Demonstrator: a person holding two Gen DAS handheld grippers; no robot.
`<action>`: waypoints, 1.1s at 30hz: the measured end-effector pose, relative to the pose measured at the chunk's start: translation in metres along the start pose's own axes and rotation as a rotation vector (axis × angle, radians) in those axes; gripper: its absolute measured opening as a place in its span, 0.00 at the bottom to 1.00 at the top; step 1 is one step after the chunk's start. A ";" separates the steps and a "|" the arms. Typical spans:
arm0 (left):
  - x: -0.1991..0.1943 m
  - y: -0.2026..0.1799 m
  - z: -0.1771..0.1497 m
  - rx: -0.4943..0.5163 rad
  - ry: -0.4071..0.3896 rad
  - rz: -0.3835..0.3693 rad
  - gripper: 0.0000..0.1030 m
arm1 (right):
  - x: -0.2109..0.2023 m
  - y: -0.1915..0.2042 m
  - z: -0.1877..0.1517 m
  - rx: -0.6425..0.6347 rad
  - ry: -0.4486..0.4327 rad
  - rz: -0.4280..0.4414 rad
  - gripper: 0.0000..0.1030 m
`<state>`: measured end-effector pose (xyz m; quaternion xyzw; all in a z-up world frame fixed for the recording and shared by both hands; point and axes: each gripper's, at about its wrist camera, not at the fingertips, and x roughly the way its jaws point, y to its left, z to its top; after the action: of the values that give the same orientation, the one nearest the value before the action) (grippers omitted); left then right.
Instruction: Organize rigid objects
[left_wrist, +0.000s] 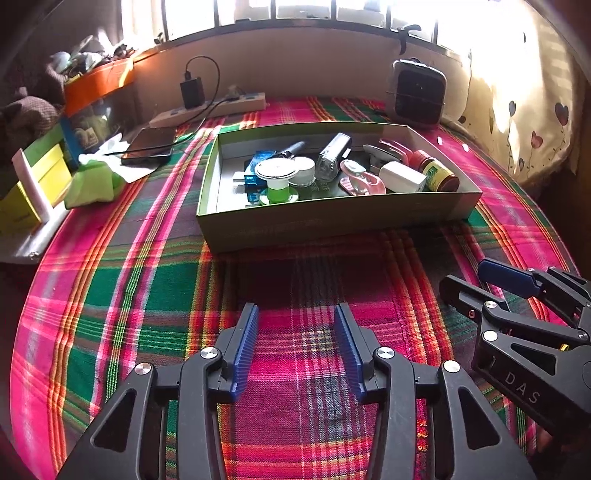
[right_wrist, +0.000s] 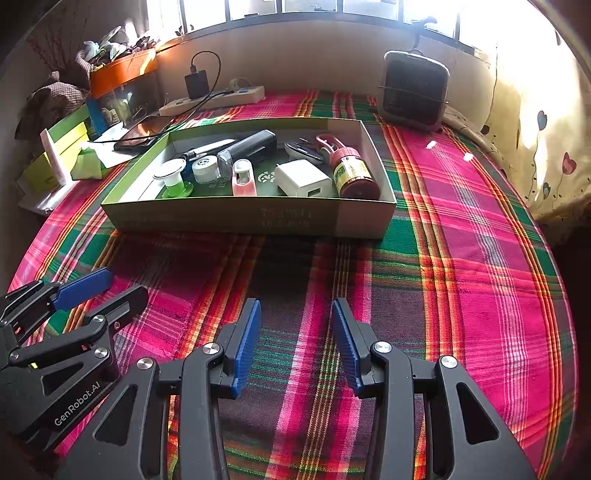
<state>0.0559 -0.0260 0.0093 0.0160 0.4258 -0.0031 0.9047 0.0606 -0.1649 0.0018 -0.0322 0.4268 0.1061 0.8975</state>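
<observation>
Both claws stand wide and hold nothing: our left claw (left_wrist: 297, 347) and right claw (right_wrist: 295, 343) hover low over the pink-and-green plaid cloth (right_wrist: 461, 277), near the shallow green cardboard box (right_wrist: 251, 218). Inside it lie a white charger block (right_wrist: 303, 181), a red-capped brown jar (right_wrist: 354, 173) and a green-cored spool (left_wrist: 277, 177). We judge sorting either finished or not begun; the next move calls for reaching into the box.

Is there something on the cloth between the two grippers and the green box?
Nothing visible. Only bare plaid cloth lies between the left gripper, the right gripper and the near wall of the green box. Both are open and empty.
</observation>
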 end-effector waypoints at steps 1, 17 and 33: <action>0.000 0.000 0.000 -0.002 0.000 -0.001 0.41 | 0.000 0.001 0.000 -0.004 0.001 0.002 0.45; 0.001 -0.001 0.000 0.001 0.002 -0.002 0.45 | 0.000 0.000 0.000 0.002 0.005 -0.028 0.51; 0.002 -0.002 0.000 0.003 0.002 -0.001 0.46 | 0.000 0.000 0.000 0.004 0.006 -0.031 0.53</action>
<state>0.0568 -0.0284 0.0075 0.0173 0.4267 -0.0043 0.9042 0.0609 -0.1653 0.0015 -0.0375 0.4292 0.0912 0.8978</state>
